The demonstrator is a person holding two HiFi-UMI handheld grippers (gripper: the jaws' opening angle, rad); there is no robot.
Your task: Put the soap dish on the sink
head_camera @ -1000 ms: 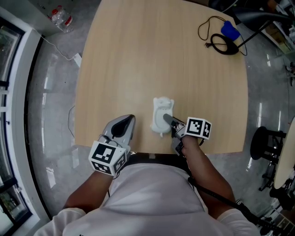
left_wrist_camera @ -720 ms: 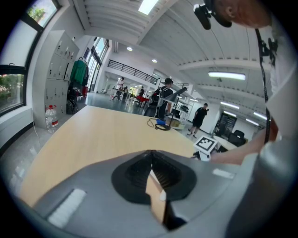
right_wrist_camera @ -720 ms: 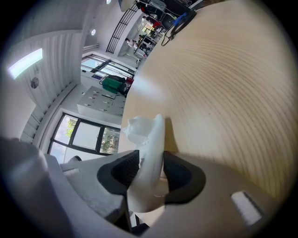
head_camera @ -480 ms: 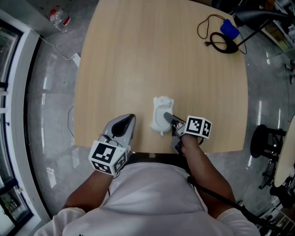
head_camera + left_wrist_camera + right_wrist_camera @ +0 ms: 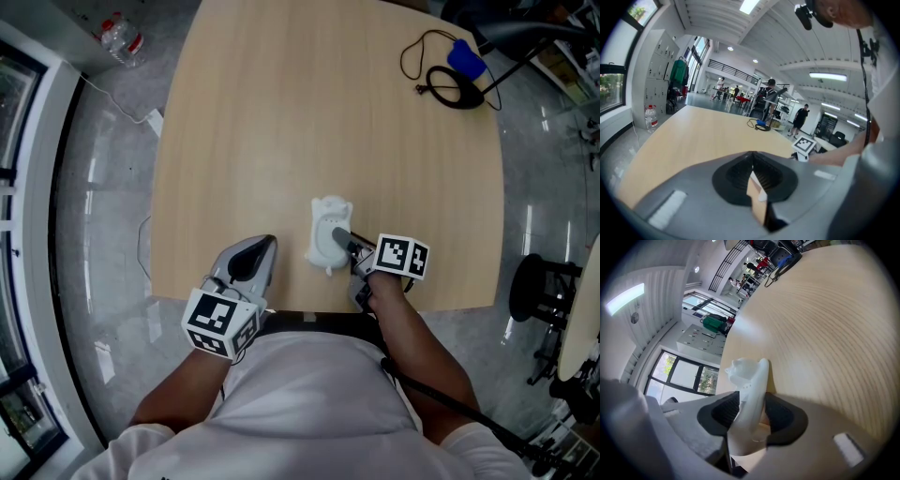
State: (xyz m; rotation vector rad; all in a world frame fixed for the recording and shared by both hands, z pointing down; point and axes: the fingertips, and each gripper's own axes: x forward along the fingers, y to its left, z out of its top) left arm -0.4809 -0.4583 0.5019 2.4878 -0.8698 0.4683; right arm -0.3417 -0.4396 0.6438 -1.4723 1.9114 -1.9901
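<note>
The fingers point(image 5: 783, 416) of the right gripper point(image 5: 343, 241) straddle the near rim of the white soap dish point(image 5: 324, 221). They have just eased a touch wider, yet the pads look to be touching the rim on both sides. The dish sits on the desk point(image 5: 328, 112) close to its near edge, its long axis running away from the person, roughly in line with those fingers. The left gripper point(image 5: 249, 257), fingers pressed together on nothing, rests just beside it to the left, and no sink shows anywhere.
</note>
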